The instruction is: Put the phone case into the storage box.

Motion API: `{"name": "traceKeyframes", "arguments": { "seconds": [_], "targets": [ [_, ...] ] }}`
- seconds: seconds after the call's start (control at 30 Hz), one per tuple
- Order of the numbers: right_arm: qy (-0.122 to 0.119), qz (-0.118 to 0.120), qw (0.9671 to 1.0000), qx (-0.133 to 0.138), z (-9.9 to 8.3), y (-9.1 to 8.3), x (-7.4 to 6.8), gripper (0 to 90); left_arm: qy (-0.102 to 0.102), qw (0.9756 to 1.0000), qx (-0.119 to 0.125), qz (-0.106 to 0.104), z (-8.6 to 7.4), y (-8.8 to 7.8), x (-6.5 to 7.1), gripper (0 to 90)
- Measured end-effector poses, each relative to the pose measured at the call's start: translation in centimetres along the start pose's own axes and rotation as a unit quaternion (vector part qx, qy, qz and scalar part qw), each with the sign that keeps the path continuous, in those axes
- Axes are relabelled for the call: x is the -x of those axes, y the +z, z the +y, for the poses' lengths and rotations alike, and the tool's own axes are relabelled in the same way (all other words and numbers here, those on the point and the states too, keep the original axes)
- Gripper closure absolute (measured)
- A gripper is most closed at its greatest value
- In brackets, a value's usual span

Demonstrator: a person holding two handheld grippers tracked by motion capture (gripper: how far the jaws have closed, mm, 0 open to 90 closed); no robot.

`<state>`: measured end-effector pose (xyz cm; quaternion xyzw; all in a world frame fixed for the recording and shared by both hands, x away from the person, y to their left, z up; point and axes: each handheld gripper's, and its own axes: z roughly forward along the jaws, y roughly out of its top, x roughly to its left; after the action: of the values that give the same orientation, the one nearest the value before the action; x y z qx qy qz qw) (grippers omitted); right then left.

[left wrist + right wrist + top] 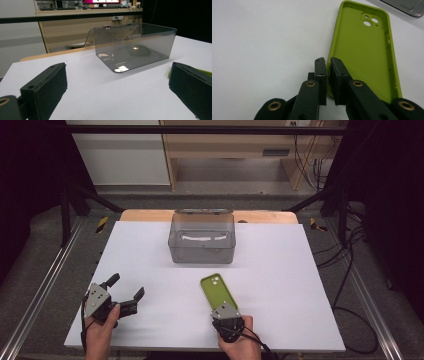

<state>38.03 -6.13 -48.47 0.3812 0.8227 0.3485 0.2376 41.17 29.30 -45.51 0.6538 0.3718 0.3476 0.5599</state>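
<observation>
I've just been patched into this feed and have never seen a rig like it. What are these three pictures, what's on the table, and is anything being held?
A person holds a two-jaw gripper in each hand. The high view looks down on the white table; the other two views come from cameras riding on each gripper.

On the table stand a clear grey box, its hinged lid open, and a green phone case lying hollow side up.

The left gripper is open and holds nothing. The right gripper has closed on the near-left side wall of the phone case, one jaw inside the case and one outside.
</observation>
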Motion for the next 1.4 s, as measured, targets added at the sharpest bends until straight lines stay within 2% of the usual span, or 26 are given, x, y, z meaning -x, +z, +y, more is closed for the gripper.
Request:
{"name": "traceKeyframes", "arguments": {
  "seconds": [0.13,0.23,0.3,0.37,0.43,0.47,0.5,0.53,0.67,0.7,0.87,0.93,1.0,1.03,1.07,1.1,1.13,1.17,1.2,1.27,1.33,1.37,1.4],
  "targets": [
    [0.008,0.004,0.9999,0.005,0.0,0.2,0.2,85.0,0.002,1.0,-0.002,0.0,0.0,0.0,0.0,1.5],
    [0.031,0.018,0.9993,0.011,-0.1,0.2,0.5,87.7,0.0,1.0,-0.002,0.001,0.0,0.0,0.0,1.5],
    [0.052,0.032,0.998,0.017,-0.3,0.2,0.9,88.0,0.0,1.0,-0.001,0.0,0.0,0.0,0.0,1.5],
    [0.081,0.052,0.9948,0.031,-0.4,0.0,1.5,88.1,-0.001,1.0,0.0,0.001,0.1,-0.1,0.0,1.5],
    [0.086,0.057,0.9939,0.039,-0.3,-0.2,1.7,88.1,-0.005,1.0,0.0,0.0,0.1,-0.1,0.0,1.5],
    [0.1,0.067,0.991,0.059,0.1,-0.6,2.4,88.1,-0.008,1.0,-0.001,0.0,0.1,-0.1,-0.1,1.5],
    [0.1,0.067,0.991,0.059,0.1,-0.6,2.4,88.1,-0.008,1.0,-0.001,0.0,0.1,-0.1,-0.1,1.5],
    [0.112,0.079,0.9871,0.082,0.4,-1.1,3.2,88.1,-0.012,0.9999,0.0,0.0,0.1,-0.2,0.0,1.5],
    [0.138,0.097,0.978,0.122,0.9,-1.7,4.8,88.1,-0.01,0.9999,-0.004,0.0,0.2,-0.5,0.3,1.5],
    [0.138,0.097,0.978,0.122,0.9,-1.7,4.8,88.1,-0.01,0.9999,-0.004,0.0,0.2,-0.5,0.3,1.5],
    [0.144,0.098,0.9687,0.177,0.6,-1.7,6.1,88.1,-0.034,0.9993,-0.01,-0.006,0.2,-0.8,0.8,0.8],
    [0.145,0.099,0.9637,0.201,0.5,-1.9,6.7,88.1,-0.046,0.9988,-0.016,-0.006,0.5,-0.9,1.4,0.8],
    [0.152,0.1,0.9592,0.216,0.4,-1.9,7.2,88.1,-0.044,0.9987,-0.019,-0.013,0.6,-0.8,1.9,0.8],
    [0.152,0.1,0.9592,0.216,0.4,-1.9,7.2,88.1,-0.044,0.9987,-0.019,-0.013,0.6,-0.8,1.9,0.8],
    [0.162,0.101,0.954,0.231,0.1,-1.9,7.7,88.1,-0.042,0.9987,-0.024,-0.016,0.7,-0.5,2.4,0.8],
    [0.162,0.101,0.954,0.231,0.1,-1.9,7.7,88.1,-0.042,0.9987,-0.024,-0.016,0.7,-0.5,2.4,0.8],
    [0.174,0.105,0.9486,0.243,-0.2,-2.0,7.9,88.1,-0.041,0.9987,-0.026,-0.018,0.7,-0.3,2.6,0.8],
    [0.174,0.105,0.9486,0.243,-0.2,-2.0,7.9,88.1,-0.042,0.9985,-0.028,-0.019,0.9,-0.1,2.8,0.8],
    [0.179,0.107,0.946,0.248,-0.5,-2.1,8.0,88.1,-0.044,0.9983,-0.03,-0.021,1.3,0.3,3.3,0.9],
    [0.185,0.108,0.9438,0.252,-0.8,-2.1,8.1,88.1,-0.045,0.998,-0.033,-0.029,1.8,0.9,3.9,1.2],
    [0.186,0.109,0.9433,0.252,-0.8,-2.1,7.9,88.1,-0.038,0.9982,-0.034,-0.031,2.1,1.1,4.2,1.4],
    [0.186,0.109,0.943,0.254,-0.7,-2.1,7.8,88.1,-0.029,0.9985,-0.03,-0.035,2.9,1.4,4.9,1.4],
    [0.182,0.108,0.9431,0.256,-0.6,-2.2,7.7,88.1,-0.03,0.9985,-0.027,-0.038,3.3,1.6,5.3,1.4]
  ]
}}
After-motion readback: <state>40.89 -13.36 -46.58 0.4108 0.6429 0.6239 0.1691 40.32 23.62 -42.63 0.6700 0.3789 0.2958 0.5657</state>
